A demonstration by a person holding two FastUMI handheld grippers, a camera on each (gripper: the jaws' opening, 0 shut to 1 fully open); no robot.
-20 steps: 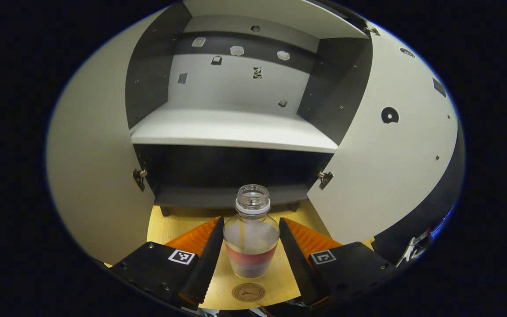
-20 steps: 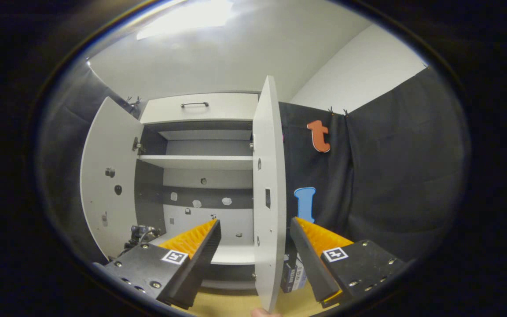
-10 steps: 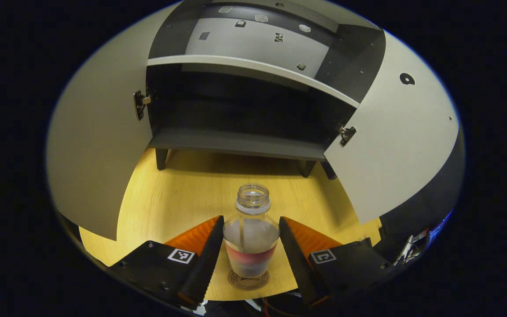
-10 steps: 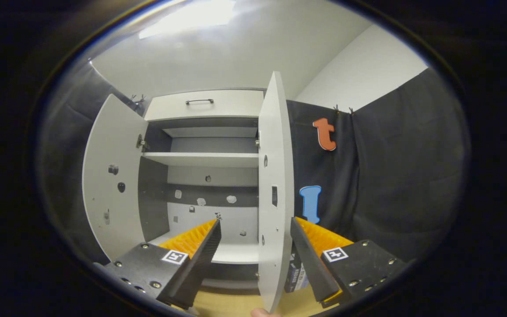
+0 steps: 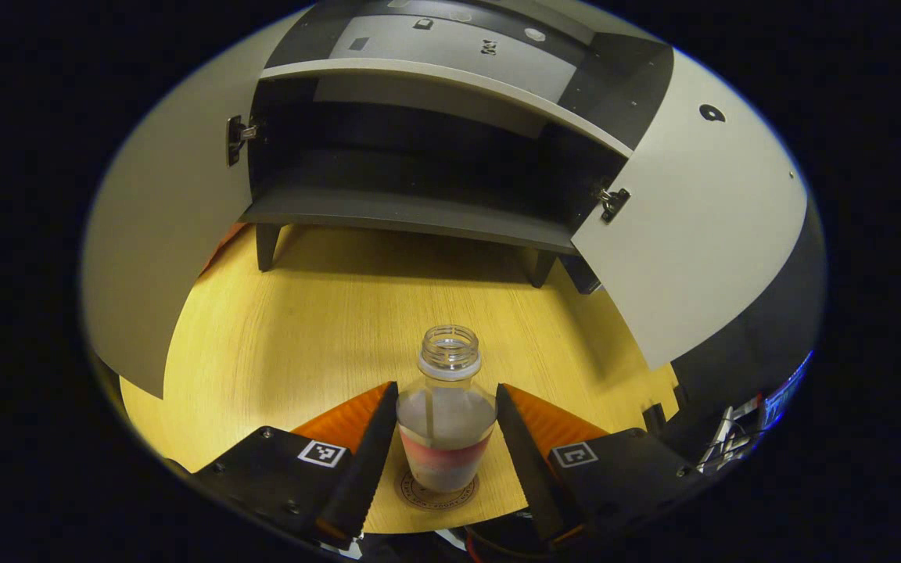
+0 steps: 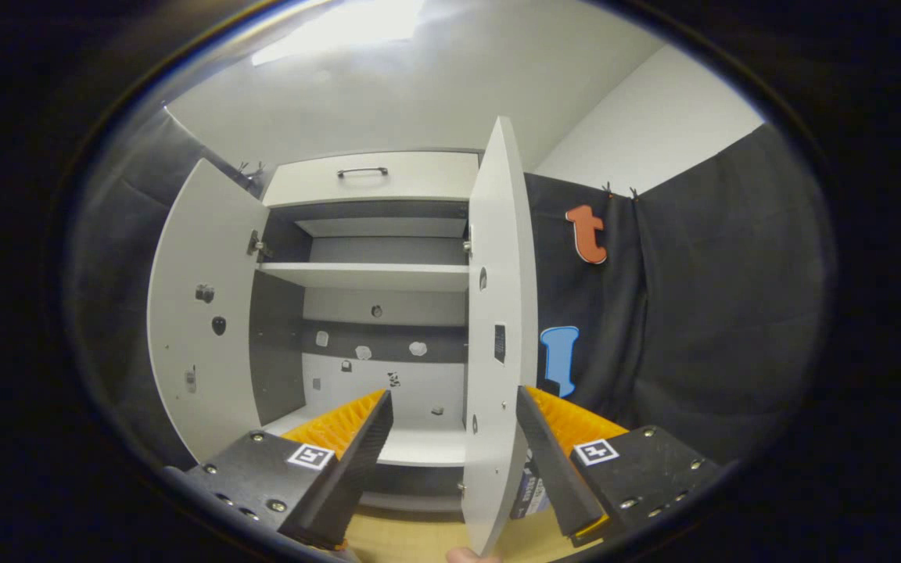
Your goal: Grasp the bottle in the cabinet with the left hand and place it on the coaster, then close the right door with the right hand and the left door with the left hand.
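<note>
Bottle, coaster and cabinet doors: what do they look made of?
Bottle: clear plastic by the look, see-through with a threaded, capless neck; glass can't be ruled out. Coaster: a thin tan disc with a dark printed ring, perhaps cork or wood. Right door and left door: matte pale board, probably laminated wood, with flat thin edges and metal hinges.

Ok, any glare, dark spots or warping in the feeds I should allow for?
Left gripper view: the cabinet's bottom compartment is in deep shadow and the doors bow from fisheye; the bottle is sharp. Right gripper view: ceiling light blows out.
</note>
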